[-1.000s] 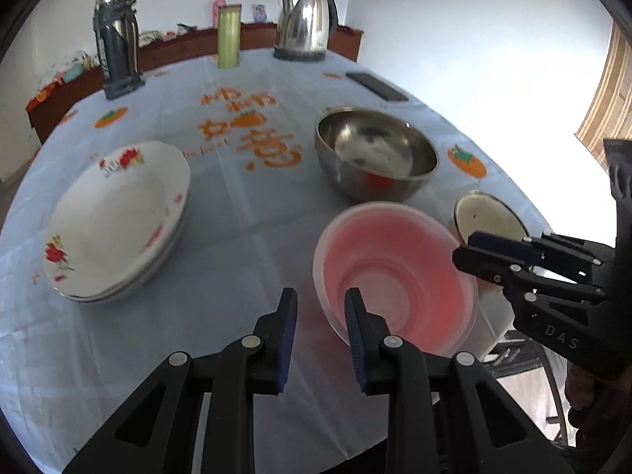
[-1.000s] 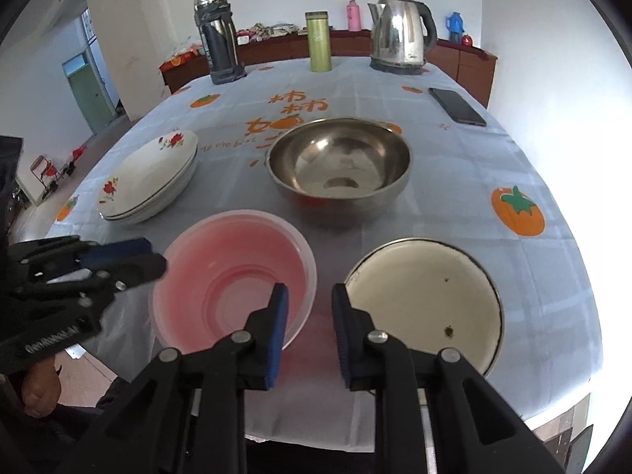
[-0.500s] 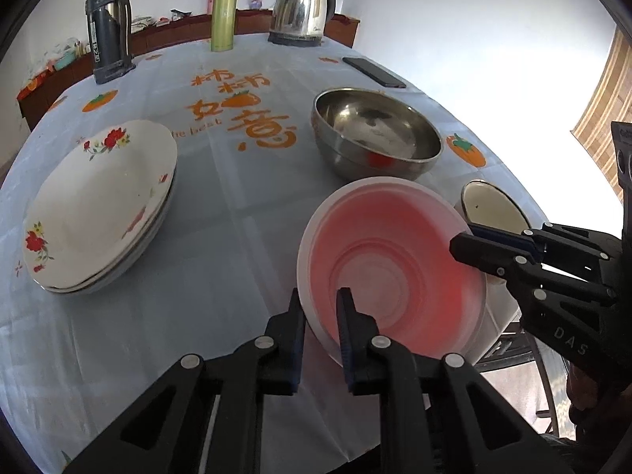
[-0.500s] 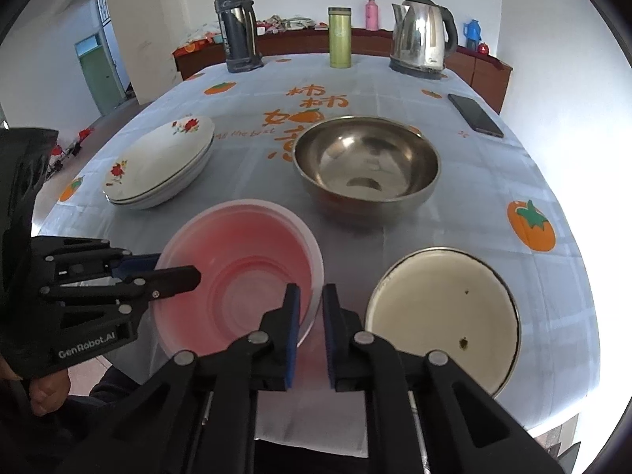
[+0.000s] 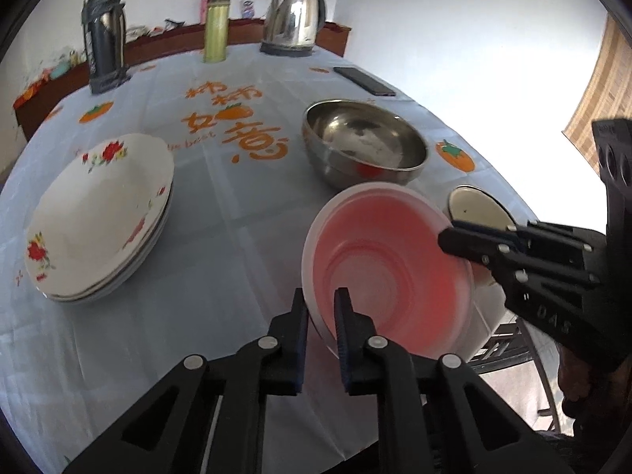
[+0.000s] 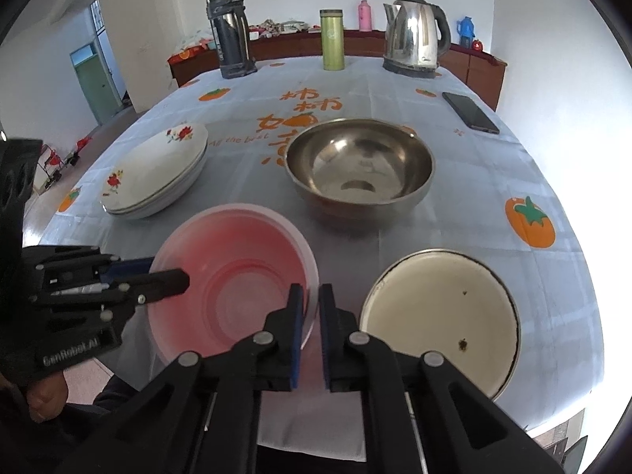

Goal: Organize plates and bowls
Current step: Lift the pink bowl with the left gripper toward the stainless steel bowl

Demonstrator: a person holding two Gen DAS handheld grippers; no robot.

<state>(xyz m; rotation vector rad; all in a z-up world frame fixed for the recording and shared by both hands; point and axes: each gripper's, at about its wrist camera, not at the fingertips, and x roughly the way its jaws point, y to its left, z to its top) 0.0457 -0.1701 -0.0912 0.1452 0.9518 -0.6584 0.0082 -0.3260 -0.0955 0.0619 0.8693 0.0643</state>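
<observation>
A translucent pink plastic bowl is held tilted above the table's near edge. My left gripper is shut on its near-left rim. My right gripper is shut on its right rim; it shows in the left wrist view at the bowl's far side. A steel bowl stands just behind. A cream enamel plate lies to the right. A stack of white flowered plates sits on the left.
A thermos, a green tumbler and a steel kettle stand along the far side of the table. A black phone lies at the far right. The tablecloth hangs over the near edge.
Both grippers closed on the pink bowl's rim, left then right. The bowl has lifted off the table and tilted.
</observation>
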